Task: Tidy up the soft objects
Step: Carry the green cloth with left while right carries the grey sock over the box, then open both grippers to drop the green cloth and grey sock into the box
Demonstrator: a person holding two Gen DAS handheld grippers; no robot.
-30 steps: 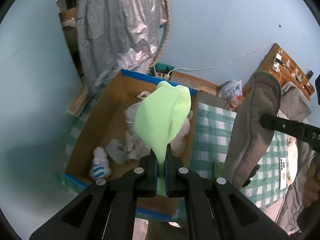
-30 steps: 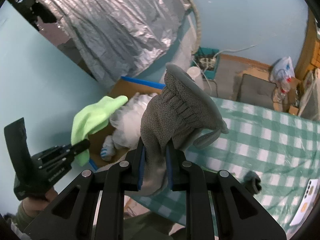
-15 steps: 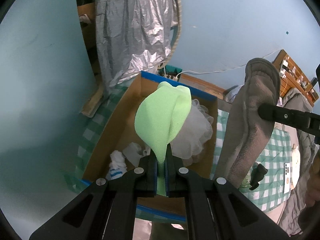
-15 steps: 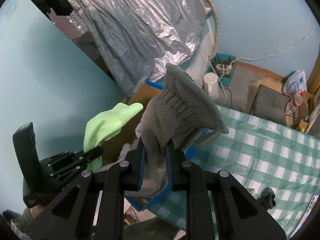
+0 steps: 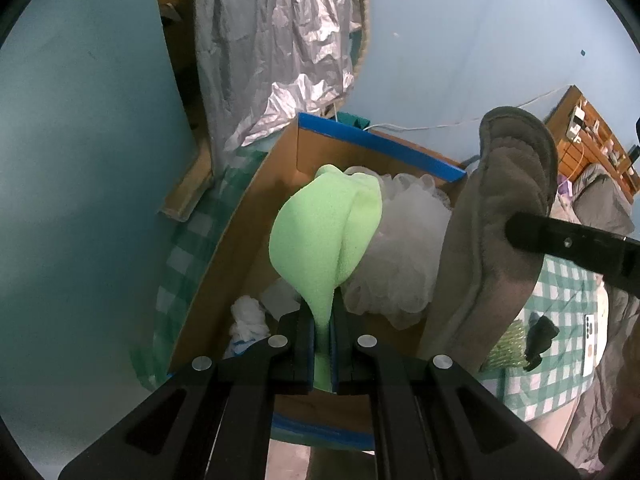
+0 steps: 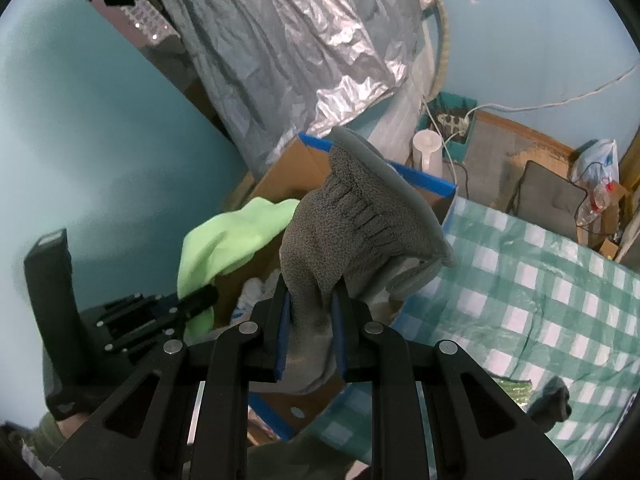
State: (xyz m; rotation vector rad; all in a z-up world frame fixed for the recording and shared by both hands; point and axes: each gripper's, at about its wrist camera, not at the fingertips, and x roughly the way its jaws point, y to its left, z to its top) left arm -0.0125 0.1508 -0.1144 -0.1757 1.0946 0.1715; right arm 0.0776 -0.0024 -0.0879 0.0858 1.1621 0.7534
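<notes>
My left gripper (image 5: 322, 322) is shut on a light green sponge cloth (image 5: 324, 240) and holds it above the open cardboard box (image 5: 224, 252) with blue taped rims. My right gripper (image 6: 310, 312) is shut on a grey fleece slipper (image 6: 352, 232), also held over the box's right side; the slipper shows in the left wrist view (image 5: 492, 240). In the box lie a white mesh bath pouf (image 5: 404, 248) and white rolled socks (image 5: 250, 320). The green cloth also shows in the right wrist view (image 6: 228, 240).
The box sits at the left end of a green checked tablecloth (image 6: 540, 292). A black item (image 5: 540, 334), a green mesh piece (image 5: 506, 344) and a phone (image 5: 592, 344) lie on the cloth. Silver foil sheeting (image 5: 276, 48) hangs behind.
Both grippers have moved left and closer toward the box with their loads; the box now sits more centred under them. The grips have not changed.
</notes>
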